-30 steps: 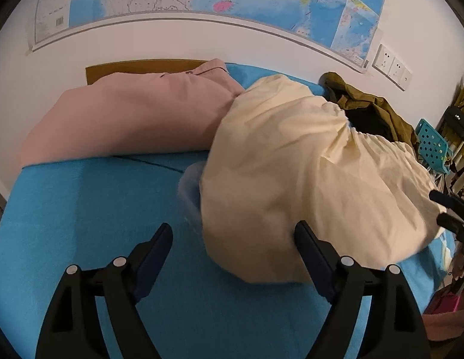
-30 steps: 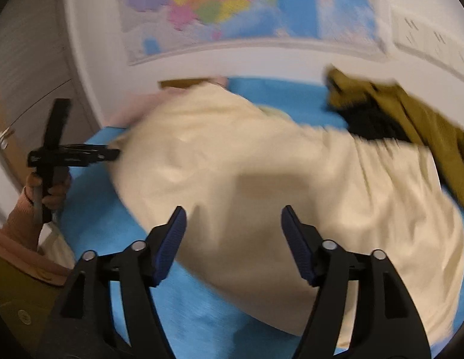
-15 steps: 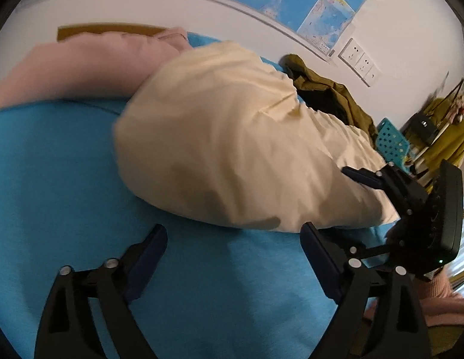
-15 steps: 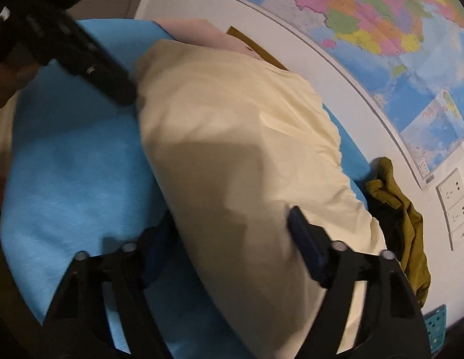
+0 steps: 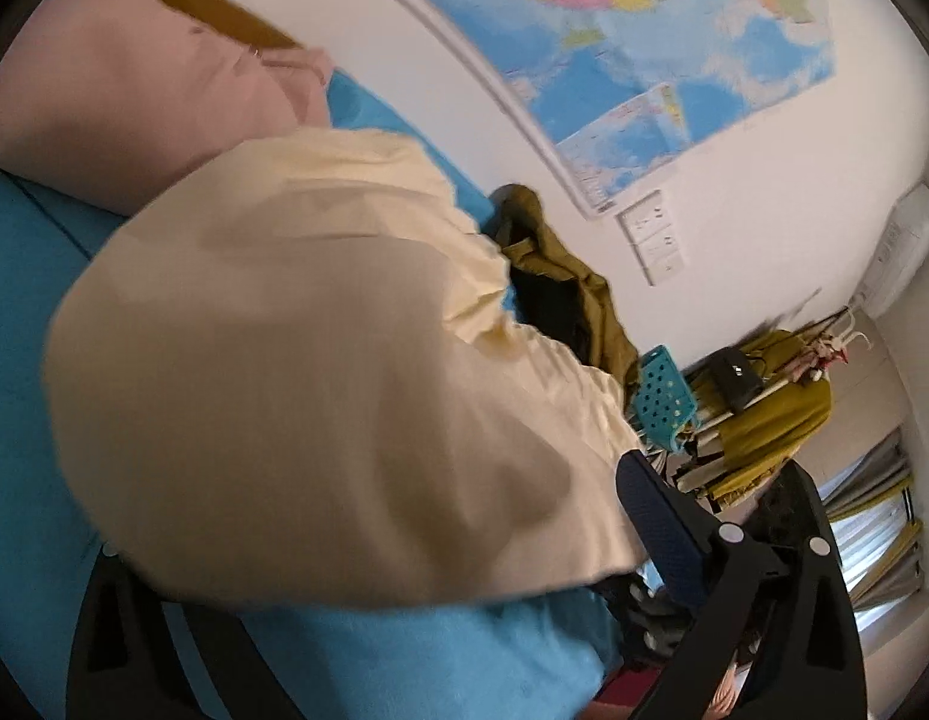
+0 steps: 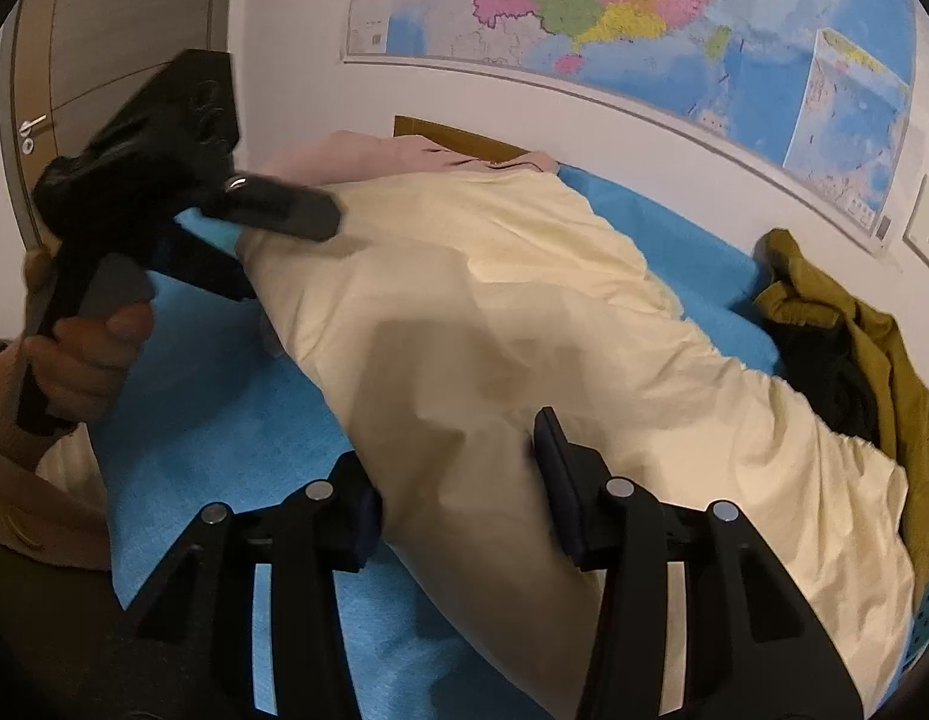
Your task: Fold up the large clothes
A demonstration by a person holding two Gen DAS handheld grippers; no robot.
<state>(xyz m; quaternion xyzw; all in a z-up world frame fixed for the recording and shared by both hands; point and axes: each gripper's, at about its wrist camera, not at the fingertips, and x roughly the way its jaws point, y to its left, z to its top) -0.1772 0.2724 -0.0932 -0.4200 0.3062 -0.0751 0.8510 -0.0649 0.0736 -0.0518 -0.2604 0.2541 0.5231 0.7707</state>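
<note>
Jaws first: right gripper (image 6: pixel 458 480) is closing with the near edge of the cream garment (image 6: pixel 524 324) between its pads, lower pad under the fabric, upper pad on top; can't confirm they're pressing yet, so I read it as a pinch in progress to get a fold corner. Left gripper (image 6: pixel 266 246) is opening to its widest, straddling the garment's left end, one finger over the cloth and one beside it on the blue cover (image 6: pixel 236 420); looks set up to take the opposite corner so both ends lift together. Cream garment lies spread across the middle of the bed, near edge at the near side, far end reaching toward the wall. Beyond it, a pink garment (image 5: pixel 134 96) sits at the far-left corner, partly under the cream one, and an olive jacket (image 6: pixel 854 324) is bunched at the far-right edge, both probably queued for later. Map (image 6: pixel 644 18) on the wall behind.
</note>
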